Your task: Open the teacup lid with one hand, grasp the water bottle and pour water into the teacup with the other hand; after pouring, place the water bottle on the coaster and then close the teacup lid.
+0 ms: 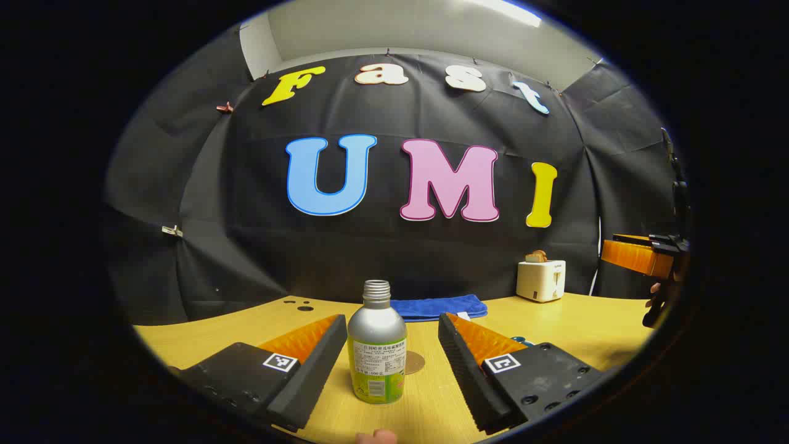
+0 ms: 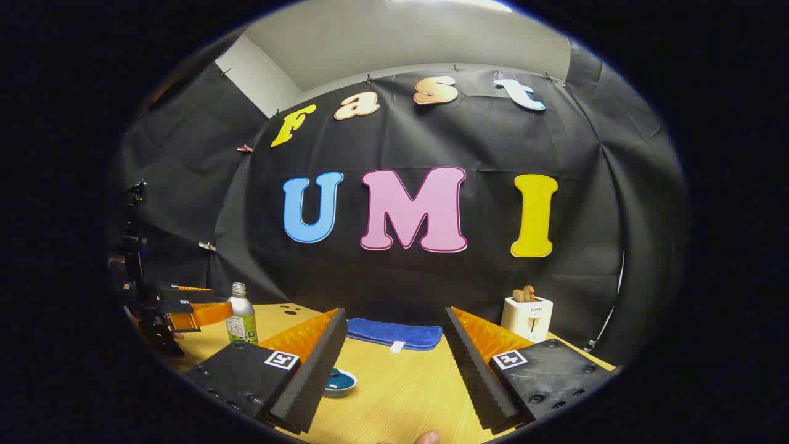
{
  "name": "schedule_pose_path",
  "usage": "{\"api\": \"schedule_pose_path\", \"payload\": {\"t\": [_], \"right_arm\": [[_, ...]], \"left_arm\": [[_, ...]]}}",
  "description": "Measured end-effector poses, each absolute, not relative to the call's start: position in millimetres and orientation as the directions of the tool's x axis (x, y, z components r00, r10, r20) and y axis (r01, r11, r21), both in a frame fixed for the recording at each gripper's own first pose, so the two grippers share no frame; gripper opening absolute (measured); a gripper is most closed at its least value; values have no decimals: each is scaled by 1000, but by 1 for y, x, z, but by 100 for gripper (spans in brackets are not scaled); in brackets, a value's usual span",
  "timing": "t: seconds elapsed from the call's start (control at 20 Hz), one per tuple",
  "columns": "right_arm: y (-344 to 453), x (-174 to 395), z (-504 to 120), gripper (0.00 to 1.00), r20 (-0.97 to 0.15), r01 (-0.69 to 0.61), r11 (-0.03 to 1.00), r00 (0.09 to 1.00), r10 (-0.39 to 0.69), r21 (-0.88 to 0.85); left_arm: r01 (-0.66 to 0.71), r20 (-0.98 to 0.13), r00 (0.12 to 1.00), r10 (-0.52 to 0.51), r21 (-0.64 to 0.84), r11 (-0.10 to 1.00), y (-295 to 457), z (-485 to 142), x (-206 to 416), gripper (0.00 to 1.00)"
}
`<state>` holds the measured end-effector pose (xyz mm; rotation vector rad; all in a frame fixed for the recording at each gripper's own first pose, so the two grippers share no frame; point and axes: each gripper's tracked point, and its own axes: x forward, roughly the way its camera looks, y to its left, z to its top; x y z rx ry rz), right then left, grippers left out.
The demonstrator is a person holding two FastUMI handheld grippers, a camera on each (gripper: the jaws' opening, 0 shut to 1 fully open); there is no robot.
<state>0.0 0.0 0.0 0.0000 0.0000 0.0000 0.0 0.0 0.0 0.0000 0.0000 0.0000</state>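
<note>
Wooden table [image 1: 555, 320], one water bottle [image 1: 376, 345], one toaster [image 1: 540, 279]; both grippers' fingers spread, empty

A staged recording booth rather than a lived-in home: black cloth [image 2: 185, 185] is clipped up as walls beneath a plain pale ceiling [image 2: 400, 37], enclosing a bare wooden desk [image 2: 400, 388]. Household props sit on it like a mock kitchen. Beyond the right fingers [image 2: 474, 364] in the right gripper view stands a white toaster [image 2: 526, 317] with bread in its slots; a folded blue towel [image 2: 394, 333] lies past the gap between the fingers. In the left gripper view a bottle [image 1: 376, 345] stands between the fingers.
</note>
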Motion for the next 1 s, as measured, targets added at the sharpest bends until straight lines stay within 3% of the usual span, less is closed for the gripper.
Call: {"api": "schedule_pose_path", "payload": {"t": [0.75, 0.9, 1.0], "right_arm": [[9, 4, -10, 98, -27, -30, 999, 999, 30, 15], [27, 10, -24, 98, -76, -85, 995, 993, 88, 42], [45, 22, -46, 98, -170, -145, 988, 974, 151, 46]], "left_arm": [[-5, -32, 999, 5, 11, 1000, 1, -11, 1, 94], [-1, -31, 1000, 1, 16, 1000, 0, -9, 2, 94], [1, -40, 999, -1, 10, 1000, -1, -12, 3, 94]]}}
